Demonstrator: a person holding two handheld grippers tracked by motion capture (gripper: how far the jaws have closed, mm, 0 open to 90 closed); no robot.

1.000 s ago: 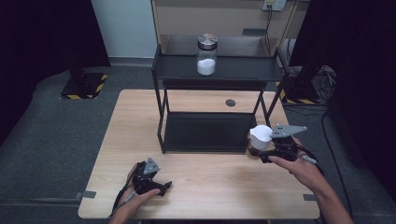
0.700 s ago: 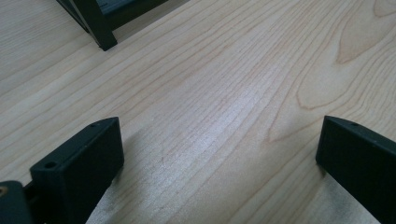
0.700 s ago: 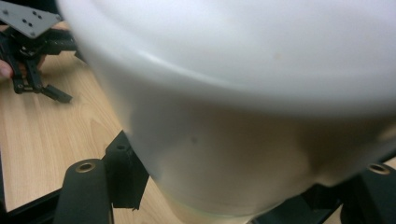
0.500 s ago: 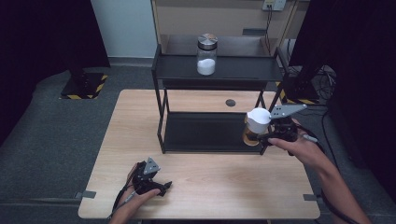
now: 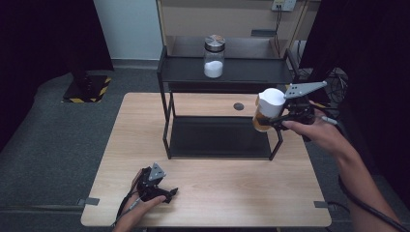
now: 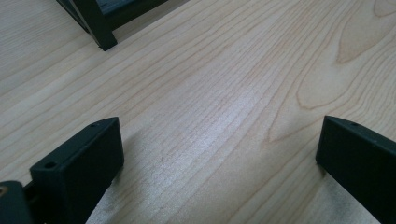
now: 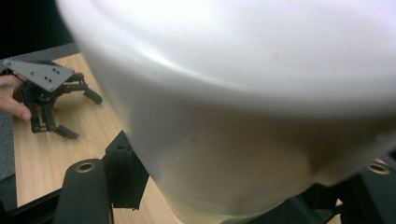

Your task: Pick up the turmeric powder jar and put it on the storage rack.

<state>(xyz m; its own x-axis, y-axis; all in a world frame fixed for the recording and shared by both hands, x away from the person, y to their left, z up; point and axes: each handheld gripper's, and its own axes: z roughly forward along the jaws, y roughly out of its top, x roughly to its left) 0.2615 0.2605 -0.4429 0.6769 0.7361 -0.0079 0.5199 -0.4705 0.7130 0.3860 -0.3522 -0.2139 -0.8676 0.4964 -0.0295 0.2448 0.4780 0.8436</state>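
Right gripper: I see my right gripper raised off the table at the right end of the rack, its jaws clamped on the white-lidded jar.
Jar: white lid on top, amber lower part; it is held in the air just in front of the rack's right front post, above the level of the lower shelf and below the top shelf. In the right gripper view the white lid bulges close to the lens between the two black jaws.
Left gripper: my left gripper lies on the wooden table near the front edge, left of centre, with my hand behind it. Its jaws stand wide apart with bare wood between them.
Cross-check: the right gripper view also picks up the left gripper far off on the tabletop, jaws spread.
Rack: black two-level rack at the back half of the table.
Top shelf: a glass jar with a metal lid, white powder in its bottom part, stands near the middle.
Spacing: held jar and powder jar are well apart.
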